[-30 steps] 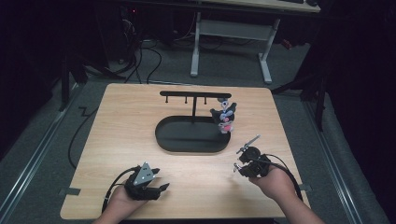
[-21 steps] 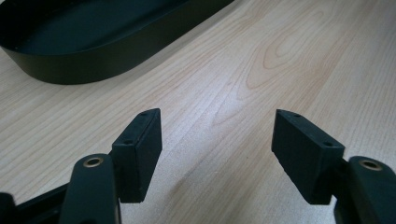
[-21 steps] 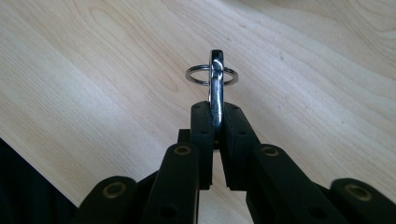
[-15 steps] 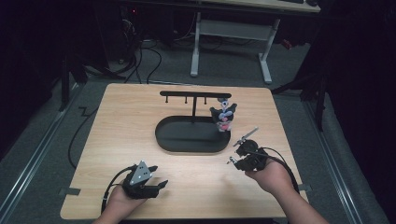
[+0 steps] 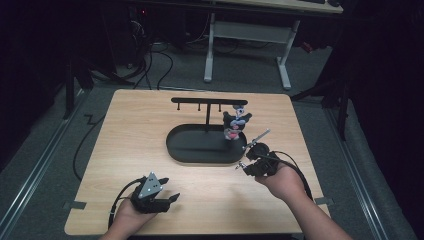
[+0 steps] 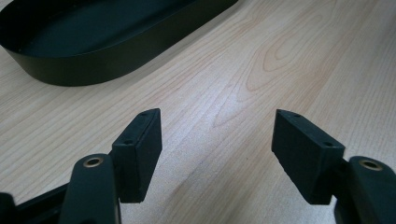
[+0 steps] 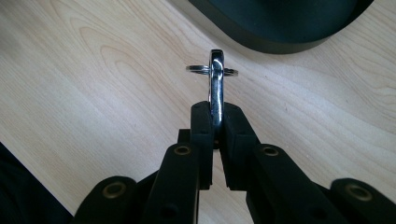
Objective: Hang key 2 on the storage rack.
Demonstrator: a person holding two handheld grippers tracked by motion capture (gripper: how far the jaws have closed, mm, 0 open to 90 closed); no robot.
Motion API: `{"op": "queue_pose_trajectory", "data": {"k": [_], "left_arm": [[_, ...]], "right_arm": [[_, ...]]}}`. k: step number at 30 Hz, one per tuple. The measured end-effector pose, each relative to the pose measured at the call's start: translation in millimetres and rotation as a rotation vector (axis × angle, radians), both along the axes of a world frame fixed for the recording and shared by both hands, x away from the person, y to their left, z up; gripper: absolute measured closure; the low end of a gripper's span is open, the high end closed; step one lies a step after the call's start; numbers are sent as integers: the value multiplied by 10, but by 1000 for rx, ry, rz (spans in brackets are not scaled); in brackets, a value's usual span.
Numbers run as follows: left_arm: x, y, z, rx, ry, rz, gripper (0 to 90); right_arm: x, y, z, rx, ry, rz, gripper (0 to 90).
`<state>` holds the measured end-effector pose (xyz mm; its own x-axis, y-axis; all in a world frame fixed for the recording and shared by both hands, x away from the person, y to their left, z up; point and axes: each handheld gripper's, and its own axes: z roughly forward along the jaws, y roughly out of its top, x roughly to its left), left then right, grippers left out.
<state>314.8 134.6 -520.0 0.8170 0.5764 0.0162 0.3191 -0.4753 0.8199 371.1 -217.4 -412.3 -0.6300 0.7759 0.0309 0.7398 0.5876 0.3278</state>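
Note:
My right gripper (image 7: pixel 215 109) is shut on a silver metal clasp (image 7: pixel 215 84) that stands up between its jaws, with a thin key ring (image 7: pixel 198 68) at the clasp's top. In the high view this right gripper (image 5: pixel 245 166) hovers just off the right end of the black oval tray (image 5: pixel 185 154), the clasp (image 5: pixel 240 165) at its tip. A black T-shaped rack (image 5: pixel 207 101) rises from the tray. A black-and-white plush toy (image 5: pixel 235 124) sits under the rack's right end. My left gripper (image 5: pixel 170 189) rests near the front left edge, open and holding nothing (image 6: pixel 217 135).
The wooden table (image 5: pixel 130 130) has bare room to the left and front of the tray (image 6: pixel 93 65). Beyond the table's far edge stand a white desk frame (image 5: pixel 247 35) and floor cables (image 5: pixel 155 60).
My right gripper has moved forward and left with the clasp, closer to the tray's right end. The left gripper has hardly moved.

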Motion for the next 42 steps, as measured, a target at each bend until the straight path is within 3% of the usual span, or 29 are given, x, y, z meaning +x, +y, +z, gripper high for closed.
{"op": "queue_pose_trajectory", "data": {"k": [11,14,20,28,37,42], "left_arm": [[-28,92,-23,5,9,12,339],[-46,131,8,-16,3,26,339],[-75,156,5,2,-1,28,339],[-71,151,9,-4,-2,27,339],[-65,171,7,-14,6,31,339],[-64,173,-4,-11,10,28,339]], "right_arm": [[94,82,114,18,-21,8,854],[154,113,154,23,-26,16,853],[255,188,249,22,-38,11,854],[449,275,444,45,-53,7,853],[601,370,537,45,-53,8,854],[737,377,635,69,-70,-13,854]]}}
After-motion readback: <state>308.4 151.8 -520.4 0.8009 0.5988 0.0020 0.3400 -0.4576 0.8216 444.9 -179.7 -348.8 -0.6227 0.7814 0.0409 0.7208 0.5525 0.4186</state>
